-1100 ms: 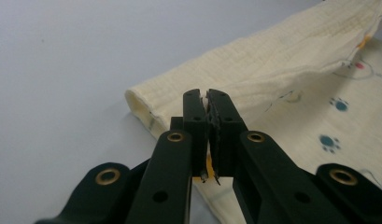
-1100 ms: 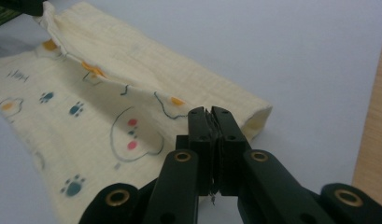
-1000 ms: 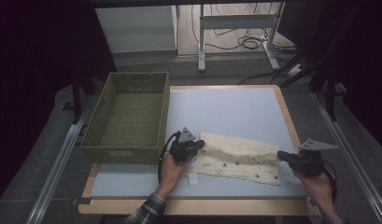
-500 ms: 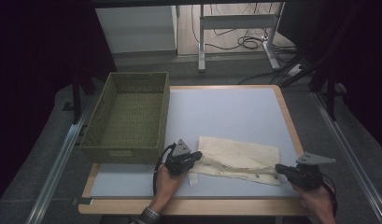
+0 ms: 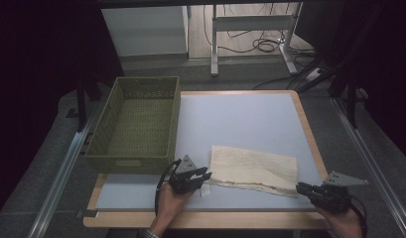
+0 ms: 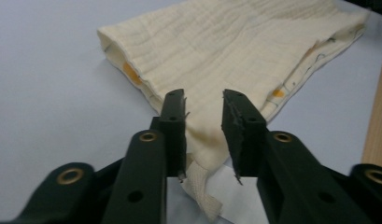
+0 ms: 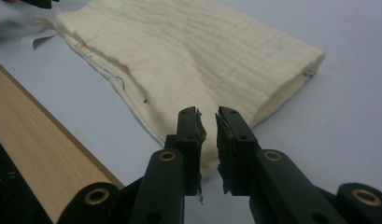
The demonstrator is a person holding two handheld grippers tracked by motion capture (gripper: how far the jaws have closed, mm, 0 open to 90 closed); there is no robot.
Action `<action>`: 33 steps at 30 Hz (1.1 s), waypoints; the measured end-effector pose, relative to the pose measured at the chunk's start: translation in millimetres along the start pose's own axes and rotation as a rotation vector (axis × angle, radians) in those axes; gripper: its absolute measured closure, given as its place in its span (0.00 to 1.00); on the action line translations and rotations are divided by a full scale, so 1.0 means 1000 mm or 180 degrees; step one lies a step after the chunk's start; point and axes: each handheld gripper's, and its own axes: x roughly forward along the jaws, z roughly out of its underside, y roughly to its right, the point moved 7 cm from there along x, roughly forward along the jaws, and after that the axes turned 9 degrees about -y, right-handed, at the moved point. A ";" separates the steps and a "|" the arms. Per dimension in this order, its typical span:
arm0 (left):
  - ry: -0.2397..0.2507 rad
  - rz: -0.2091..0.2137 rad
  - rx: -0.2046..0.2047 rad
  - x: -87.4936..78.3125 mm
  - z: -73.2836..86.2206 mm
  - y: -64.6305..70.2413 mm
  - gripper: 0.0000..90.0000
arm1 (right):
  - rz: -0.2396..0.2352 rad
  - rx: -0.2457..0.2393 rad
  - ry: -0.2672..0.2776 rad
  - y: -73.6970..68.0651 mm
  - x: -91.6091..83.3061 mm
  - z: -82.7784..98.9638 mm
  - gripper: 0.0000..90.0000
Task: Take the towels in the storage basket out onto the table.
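A cream cloth (image 5: 255, 168) lies folded flat on the pale blue table top (image 5: 240, 119), near the front edge. My left gripper (image 5: 203, 174) is at its near left corner. In the left gripper view the jaws (image 6: 202, 100) have just been opening, and the cloth (image 6: 235, 51) lies slack between them, unpinched. My right gripper (image 5: 302, 188) is at the near right corner. Its jaws (image 7: 207, 114) have also just been opening, by a narrow gap, with the cloth's corner (image 7: 193, 51) lying between and under them.
An olive woven basket (image 5: 141, 82) stands on the table's left side, just beyond my left gripper. The table's wooden rim (image 7: 34, 140) runs close to the cloth's near edge. Bare table top lies beyond the cloth toward the back.
Both grippers moved toward the table's near edge, bringing the cloth's edge with them. Both pairs of jaws, shut on the cloth before, now stand parted and the cloth rests on the table.
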 end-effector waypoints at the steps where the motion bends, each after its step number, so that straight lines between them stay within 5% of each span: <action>1: 0.0011 0.0017 0.0000 -0.001 -0.002 0.001 0.74 | 0.0013 0.0002 0.0019 0.000 -0.004 -0.002 0.86; 9: -0.0143 0.0155 0.0076 0.017 -0.007 0.010 0.69 | -0.0126 0.0018 0.0030 -0.004 0.004 -0.012 0.83; 16: -0.0297 0.0052 0.0172 0.025 -0.001 0.012 0.68 | -0.0436 -0.0196 -0.0100 -0.037 0.053 -0.036 0.80; 22: -0.0377 -0.0033 0.0222 0.026 0.004 0.009 0.68 | -0.0470 -0.0422 -0.0224 -0.060 0.083 -0.050 0.79; 27: -0.0481 -0.0093 0.0283 0.026 0.006 0.009 0.80 | -0.0286 -0.0595 -0.0341 -0.063 0.094 -0.049 0.97; 29: -0.0479 -0.0074 0.0299 0.026 0.005 0.010 0.92 | -0.0285 -0.0578 -0.0314 -0.063 0.091 -0.050 1.00; 33: -0.0463 -0.0102 0.0329 0.023 0.001 0.010 1.00 | -0.0273 -0.0611 -0.0244 -0.067 0.080 -0.055 1.00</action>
